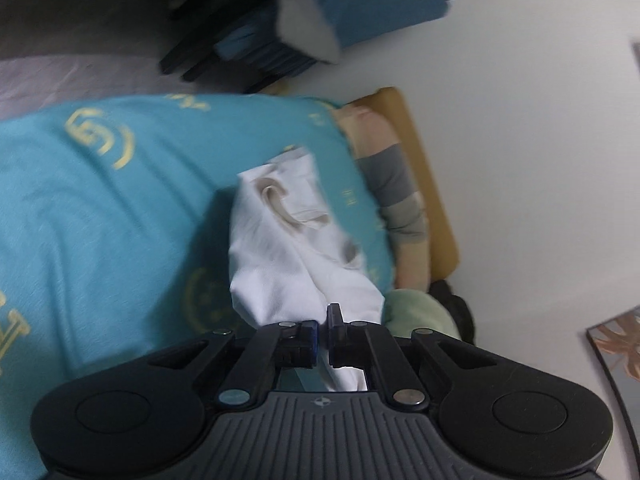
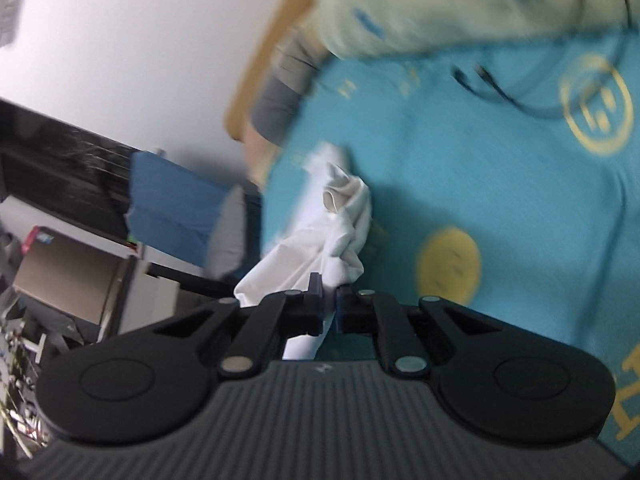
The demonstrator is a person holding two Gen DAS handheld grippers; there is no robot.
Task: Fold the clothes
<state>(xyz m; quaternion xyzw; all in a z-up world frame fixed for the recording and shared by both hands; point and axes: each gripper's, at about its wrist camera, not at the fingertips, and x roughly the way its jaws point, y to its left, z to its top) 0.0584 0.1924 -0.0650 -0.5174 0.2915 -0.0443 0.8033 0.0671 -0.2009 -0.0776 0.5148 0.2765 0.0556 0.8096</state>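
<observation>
Both tongs, left (image 1: 323,330) and right (image 2: 329,304), pinched tight on white garment (image 1: 280,248), bunched over teal bedspread (image 1: 100,220) toward 12 o'clock; best spread apart evenly, keep edge taut

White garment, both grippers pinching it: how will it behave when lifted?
Likely floppy: the white garment bunches and sags from the left hand-held gripper. Probably light, since a thin pinched edge in the right hand-held gripper carries it. Folds look loose, so it may swing.

white garment (image 1: 296,248) motion-blurred, its gripped edge hidden between tongs, teal bedspread (image 1: 100,208) cut off at frame edges
</observation>
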